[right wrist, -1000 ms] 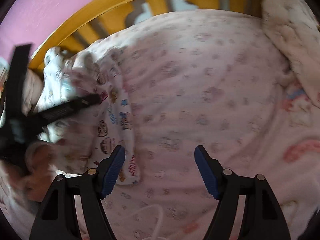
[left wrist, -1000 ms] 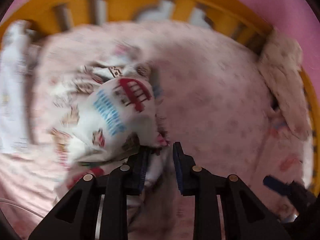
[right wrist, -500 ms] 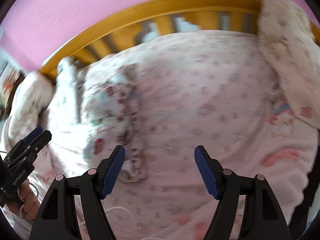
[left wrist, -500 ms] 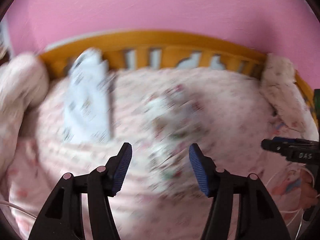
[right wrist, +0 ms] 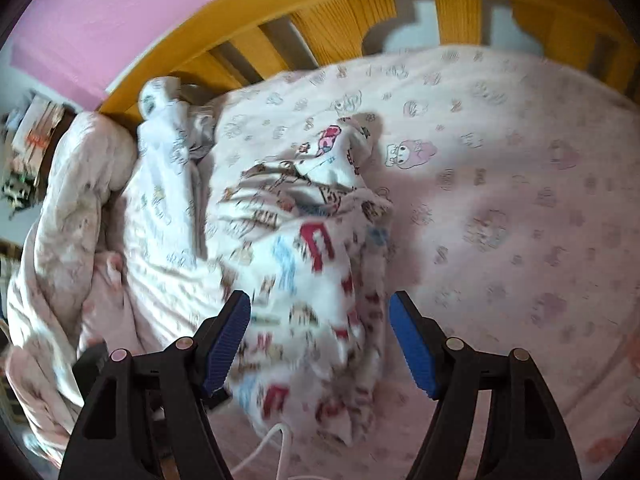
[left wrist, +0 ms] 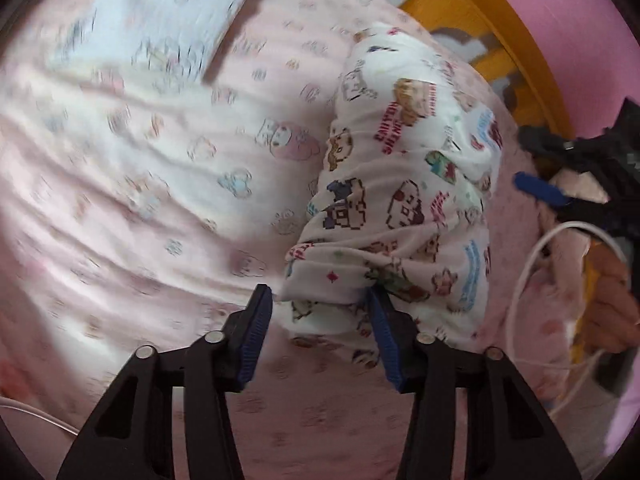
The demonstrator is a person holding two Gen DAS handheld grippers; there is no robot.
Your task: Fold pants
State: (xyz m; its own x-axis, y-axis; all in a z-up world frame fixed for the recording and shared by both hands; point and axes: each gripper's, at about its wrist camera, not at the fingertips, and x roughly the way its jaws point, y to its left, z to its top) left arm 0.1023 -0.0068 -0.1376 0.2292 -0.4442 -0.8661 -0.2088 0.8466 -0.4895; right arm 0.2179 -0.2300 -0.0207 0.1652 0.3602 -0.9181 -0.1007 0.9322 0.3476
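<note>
The white pants [left wrist: 404, 200] with cartoon prints lie crumpled on the pink sheet [left wrist: 168, 216]. My left gripper [left wrist: 320, 334] hangs over their near edge with its jaws closing. A fold of the fabric lies between the jaws, and the left pad stands off it. In the right wrist view the pants [right wrist: 316, 264] form a rumpled heap. My right gripper [right wrist: 320, 344] is open just above the heap's near end, one pad on each side, neither pressing. The right gripper's blue pad and the hand holding it show at the right edge of the left wrist view.
A yellow wooden bed rail [right wrist: 360, 4] and a pink wall run along the back. A folded pale garment [right wrist: 168, 168] lies left of the pants, beside a bunched quilt [right wrist: 68, 220]. A white cable [left wrist: 532, 256] loops near the hand.
The left gripper, shut on the pants a second ago, let go, opened wide and now narrows over their edge. The right gripper swung left over the pants and stayed open.
</note>
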